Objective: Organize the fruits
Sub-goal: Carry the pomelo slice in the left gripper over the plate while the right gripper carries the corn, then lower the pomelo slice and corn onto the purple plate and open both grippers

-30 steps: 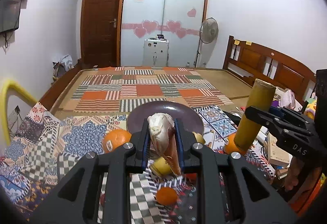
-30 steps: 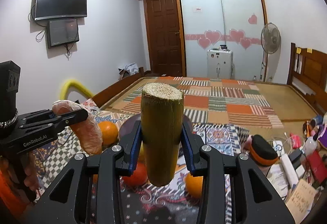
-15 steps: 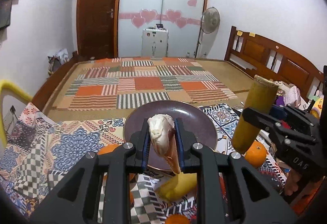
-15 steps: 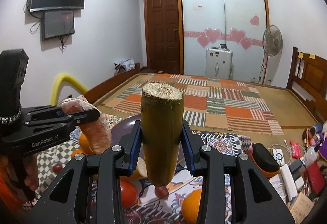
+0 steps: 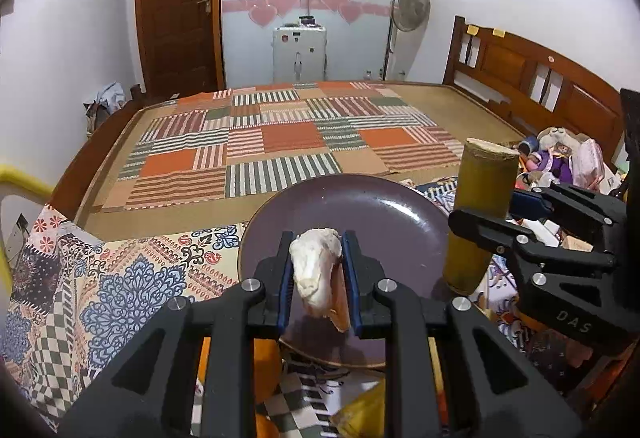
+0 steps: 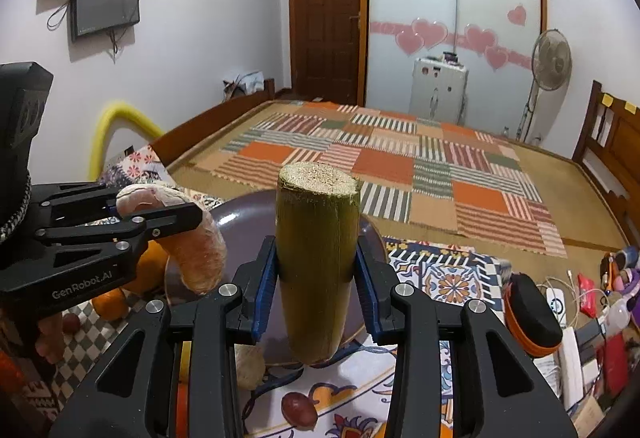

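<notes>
My left gripper (image 5: 318, 278) is shut on a pale orange sweet potato (image 5: 316, 274) and holds it above the near part of a dark purple plate (image 5: 380, 210). In the right wrist view the sweet potato (image 6: 192, 250) hangs at the plate's left side (image 6: 240, 214). My right gripper (image 6: 316, 278) is shut on an upright green sugarcane piece (image 6: 316, 250), held over the plate's right edge; it also shows in the left wrist view (image 5: 476, 214).
Oranges (image 6: 116, 302) lie left of the plate, a small red fruit (image 6: 300, 408) and a pale round fruit (image 6: 250, 362) in front of it. Yellow fruit (image 5: 360, 414) lies under my left gripper. Clutter and a black-orange case (image 6: 532, 318) sit at right. A wooden bed (image 5: 280, 142) lies beyond.
Both grippers have moved forward with their loads; the sweet potato and the sugarcane now hang over the purple plate, which looks closer and larger.
</notes>
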### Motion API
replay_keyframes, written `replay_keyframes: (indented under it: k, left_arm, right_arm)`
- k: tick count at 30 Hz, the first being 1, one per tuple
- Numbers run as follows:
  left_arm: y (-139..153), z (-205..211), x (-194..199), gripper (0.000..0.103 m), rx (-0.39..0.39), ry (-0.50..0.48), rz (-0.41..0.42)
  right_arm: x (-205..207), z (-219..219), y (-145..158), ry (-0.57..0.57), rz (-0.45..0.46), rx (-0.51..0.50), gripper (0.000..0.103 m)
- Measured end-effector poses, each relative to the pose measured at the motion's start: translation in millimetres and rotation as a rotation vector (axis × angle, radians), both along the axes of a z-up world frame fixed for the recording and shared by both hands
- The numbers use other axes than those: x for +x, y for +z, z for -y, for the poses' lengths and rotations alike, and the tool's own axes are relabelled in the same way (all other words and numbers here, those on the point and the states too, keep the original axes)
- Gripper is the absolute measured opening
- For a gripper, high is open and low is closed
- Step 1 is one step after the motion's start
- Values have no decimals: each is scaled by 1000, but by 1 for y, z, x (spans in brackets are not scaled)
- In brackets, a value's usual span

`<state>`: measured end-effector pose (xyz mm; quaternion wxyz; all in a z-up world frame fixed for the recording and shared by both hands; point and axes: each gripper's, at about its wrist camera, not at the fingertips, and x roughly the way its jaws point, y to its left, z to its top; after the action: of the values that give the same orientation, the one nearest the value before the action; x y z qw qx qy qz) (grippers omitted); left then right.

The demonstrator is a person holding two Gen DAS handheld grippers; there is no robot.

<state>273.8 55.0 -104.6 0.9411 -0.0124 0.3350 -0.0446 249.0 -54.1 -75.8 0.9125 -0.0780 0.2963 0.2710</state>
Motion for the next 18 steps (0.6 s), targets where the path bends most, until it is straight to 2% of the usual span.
replay_keyframes:
  k: [6,18]
  left_arm:
    - [-4,-4,14,22,-18,4,-24]
    - [-11,-1,44,22,11,25,-85]
  right_arm:
    - [15,-3,1,10,-49,-13,34]
    - [42,-23,-2,17,-135,-93,34]
